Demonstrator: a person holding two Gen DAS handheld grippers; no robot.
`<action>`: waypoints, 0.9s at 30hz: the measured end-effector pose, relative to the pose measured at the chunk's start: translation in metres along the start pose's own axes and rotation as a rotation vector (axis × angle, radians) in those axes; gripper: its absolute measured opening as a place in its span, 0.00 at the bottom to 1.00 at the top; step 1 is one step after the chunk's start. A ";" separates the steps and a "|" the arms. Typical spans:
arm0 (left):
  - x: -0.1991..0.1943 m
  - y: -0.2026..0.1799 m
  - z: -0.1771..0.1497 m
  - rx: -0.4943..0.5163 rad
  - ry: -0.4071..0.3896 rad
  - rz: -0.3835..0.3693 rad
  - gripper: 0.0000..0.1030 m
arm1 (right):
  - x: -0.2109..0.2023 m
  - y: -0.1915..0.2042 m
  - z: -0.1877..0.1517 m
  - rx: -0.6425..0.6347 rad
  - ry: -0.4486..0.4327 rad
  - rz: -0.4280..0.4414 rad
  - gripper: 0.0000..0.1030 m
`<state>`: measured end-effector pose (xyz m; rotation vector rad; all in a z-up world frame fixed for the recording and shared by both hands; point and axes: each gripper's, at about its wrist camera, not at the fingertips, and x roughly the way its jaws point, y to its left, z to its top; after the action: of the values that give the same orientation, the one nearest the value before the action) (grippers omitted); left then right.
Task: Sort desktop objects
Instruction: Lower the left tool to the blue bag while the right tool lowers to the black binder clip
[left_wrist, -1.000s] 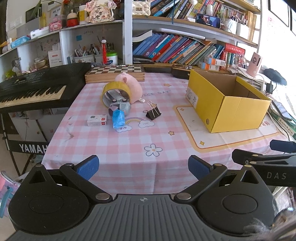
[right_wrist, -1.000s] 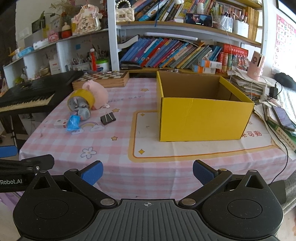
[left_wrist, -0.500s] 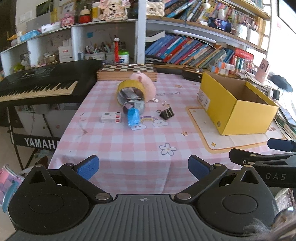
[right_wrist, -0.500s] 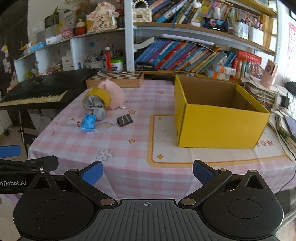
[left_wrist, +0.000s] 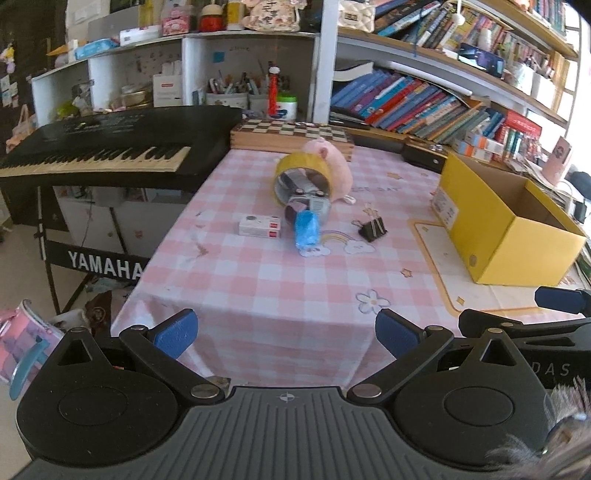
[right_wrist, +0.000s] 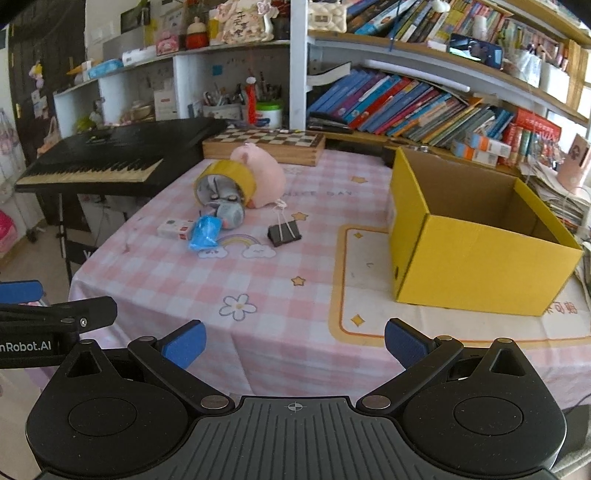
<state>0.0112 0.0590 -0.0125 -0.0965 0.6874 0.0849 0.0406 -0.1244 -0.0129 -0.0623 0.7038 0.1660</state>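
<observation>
Left gripper (left_wrist: 284, 332): our fingers spread wide, empty.
Right gripper (right_wrist: 293, 341): ours likewise, wide apart, empty.
Yellow box (right_wrist: 476, 236): two o'clock on the desk (right_wrist: 295, 295).
Binder clip (right_wrist: 283, 233): twelve o'clock.

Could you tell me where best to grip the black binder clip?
Probably grip the binder clip across its black body, coming from above. It lies flat on the cloth with its wire handles folded over it, clear of the blue packet, so the body offers the firmest faces.
</observation>
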 end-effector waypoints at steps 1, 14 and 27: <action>0.001 0.002 0.001 -0.008 -0.005 0.009 1.00 | 0.002 0.001 0.002 -0.008 -0.001 0.011 1.00; 0.035 0.013 0.027 -0.083 0.007 0.077 1.00 | 0.052 0.007 0.037 -0.074 0.030 0.093 1.00; 0.081 0.009 0.057 -0.130 0.055 0.101 1.00 | 0.111 -0.002 0.071 -0.133 0.059 0.139 0.90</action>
<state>0.1086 0.0786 -0.0210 -0.1896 0.7410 0.2253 0.1698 -0.1042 -0.0311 -0.1457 0.7558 0.3449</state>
